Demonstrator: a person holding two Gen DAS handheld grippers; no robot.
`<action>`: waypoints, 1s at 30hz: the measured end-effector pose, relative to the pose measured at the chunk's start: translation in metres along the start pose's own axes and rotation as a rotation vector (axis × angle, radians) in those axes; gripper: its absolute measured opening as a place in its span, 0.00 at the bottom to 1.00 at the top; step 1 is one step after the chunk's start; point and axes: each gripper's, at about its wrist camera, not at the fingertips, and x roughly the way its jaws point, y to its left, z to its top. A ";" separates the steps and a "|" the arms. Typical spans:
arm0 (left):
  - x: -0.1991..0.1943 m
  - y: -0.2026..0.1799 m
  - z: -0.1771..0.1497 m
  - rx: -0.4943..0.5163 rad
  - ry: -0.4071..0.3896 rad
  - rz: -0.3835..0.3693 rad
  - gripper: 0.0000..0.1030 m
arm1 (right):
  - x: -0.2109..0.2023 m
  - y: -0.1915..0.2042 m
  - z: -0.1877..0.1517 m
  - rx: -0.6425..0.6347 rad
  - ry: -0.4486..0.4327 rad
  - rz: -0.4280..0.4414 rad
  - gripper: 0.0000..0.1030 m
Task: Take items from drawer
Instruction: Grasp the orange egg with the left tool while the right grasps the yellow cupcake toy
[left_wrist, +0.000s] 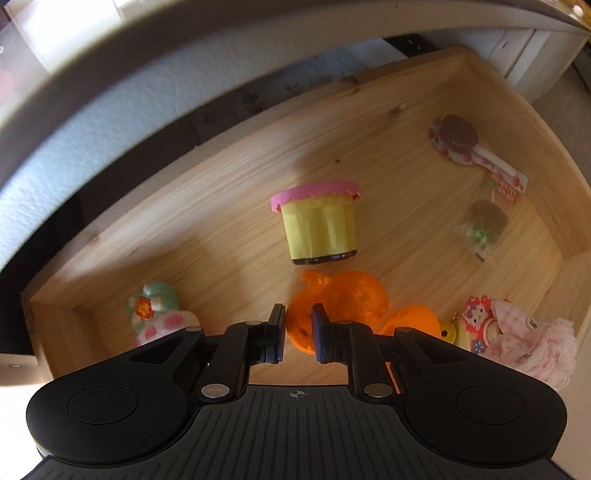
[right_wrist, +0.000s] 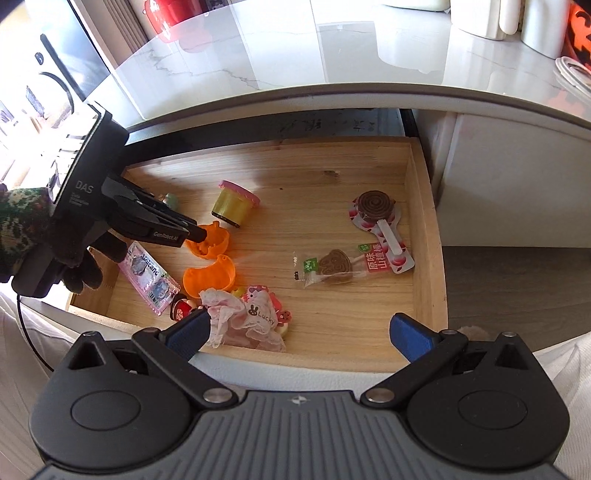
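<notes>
The left hand-held gripper (left_wrist: 298, 334) hung narrow and empty at the orange shell (left_wrist: 334, 308) near the drawer's (left_wrist: 258, 155) front-left corner. Thin, glossy moulded plastic, likely light, stiff and slippery; its rim looked the best hold. The right hand-held gripper (right_wrist: 298, 334) stood wide, empty, over the front edge.

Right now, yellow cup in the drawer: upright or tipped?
Tipped. The yellow cup lies on its side on the drawer floor, pink rim facing sideways.

An open wooden drawer (right_wrist: 424, 229) holds 2 orange plastic shell halves (right_wrist: 210, 258); the left gripper (right_wrist: 201, 232) touches the upper one, while the right gripper (right_wrist: 299, 328) hovers spread wide.
</notes>
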 end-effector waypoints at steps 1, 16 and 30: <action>0.001 0.001 0.000 -0.006 0.007 -0.002 0.26 | 0.001 -0.001 0.001 0.001 0.006 0.005 1.00; -0.044 -0.005 -0.016 0.140 -0.040 -0.116 0.06 | 0.014 0.039 0.067 -0.577 -0.062 0.089 0.91; -0.100 0.025 -0.054 0.040 -0.127 -0.133 0.06 | 0.126 0.113 0.034 -1.160 -0.109 -0.043 0.61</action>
